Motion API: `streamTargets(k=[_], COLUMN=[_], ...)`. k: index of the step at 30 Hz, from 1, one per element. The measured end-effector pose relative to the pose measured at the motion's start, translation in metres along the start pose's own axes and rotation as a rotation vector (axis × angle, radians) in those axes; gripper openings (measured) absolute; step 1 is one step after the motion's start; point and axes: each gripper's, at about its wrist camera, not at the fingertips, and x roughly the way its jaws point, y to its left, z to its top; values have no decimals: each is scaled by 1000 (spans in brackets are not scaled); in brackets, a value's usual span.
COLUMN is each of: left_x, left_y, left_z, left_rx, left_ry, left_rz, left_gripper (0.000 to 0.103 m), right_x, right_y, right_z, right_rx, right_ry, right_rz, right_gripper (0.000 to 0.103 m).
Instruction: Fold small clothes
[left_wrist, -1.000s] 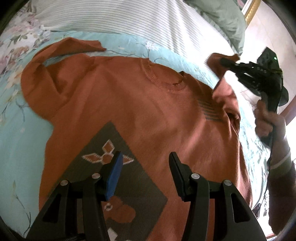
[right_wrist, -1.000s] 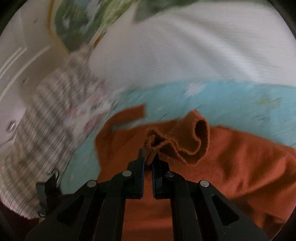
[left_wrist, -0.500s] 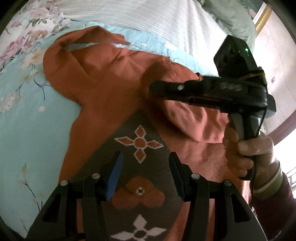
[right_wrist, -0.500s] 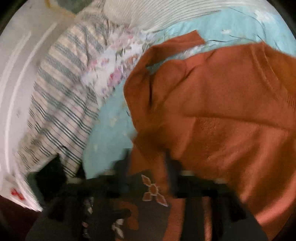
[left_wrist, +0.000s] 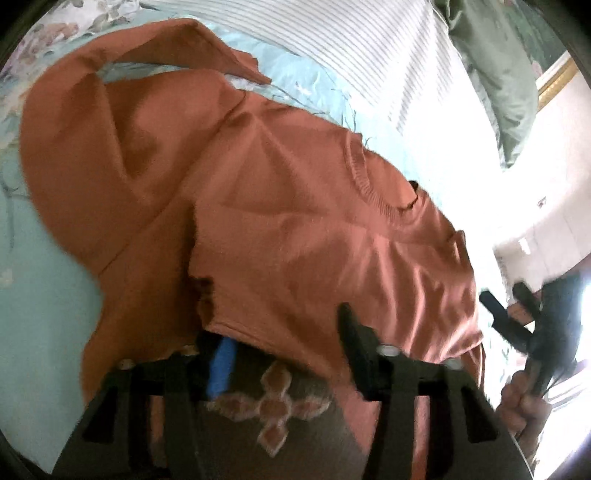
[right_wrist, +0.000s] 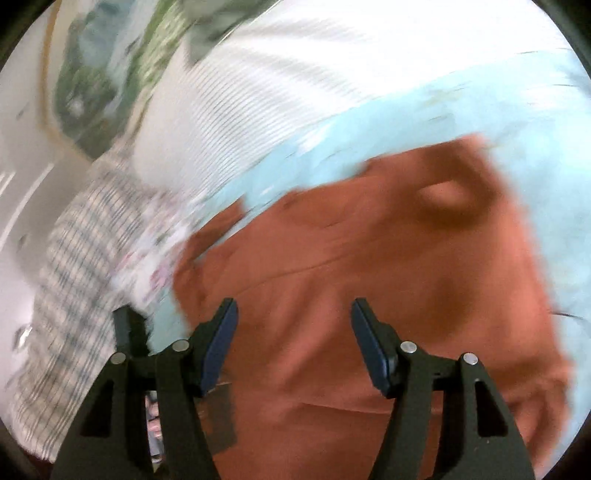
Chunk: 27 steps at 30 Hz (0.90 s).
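**Sleeve laid over, both grippers let go**

Since a second ago the sweater's (left_wrist: 295, 229) right sleeve has been folded across its chest and released. The sweater lies mid-bed (left_wrist: 48, 314). The left gripper (left_wrist: 284, 354), open and empty, hovers low over the sleeve cuff and could snag it. The right gripper (right_wrist: 293, 343), wide open, empty, tilts above the shoulder; its blurred sweep could drag the fold loose.

The left claw (left_wrist: 284, 347) gapes over the orange sweater (left_wrist: 280, 206), folded sleeve across its chest.
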Motion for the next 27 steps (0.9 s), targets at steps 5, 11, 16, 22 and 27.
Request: streamTargets(k=[5, 11, 16, 22, 27], left_x=[-16, -14, -10, -14, -14], left_y=[-12, 14, 10, 2, -30], left_z=[9, 18, 11, 11, 15], left_rx=[48, 7, 42, 74, 167], left_ry=[-119, -101, -102, -108, -134], left_rz=[47, 81, 101, 87, 24], left_gripper=[5, 5, 5, 5, 5], right_x=[-45, -29, 21, 35, 1], right_y=[-42, -71, -68, -70, -101], right_z=[13, 41, 56, 59, 62], right_rx=[41, 8, -72, -121, 2], right_ry=[-95, -32, 80, 106, 3], right_rz=[-166, -295, -332, -339, -339], right_gripper=[65, 65, 65, 10, 10])
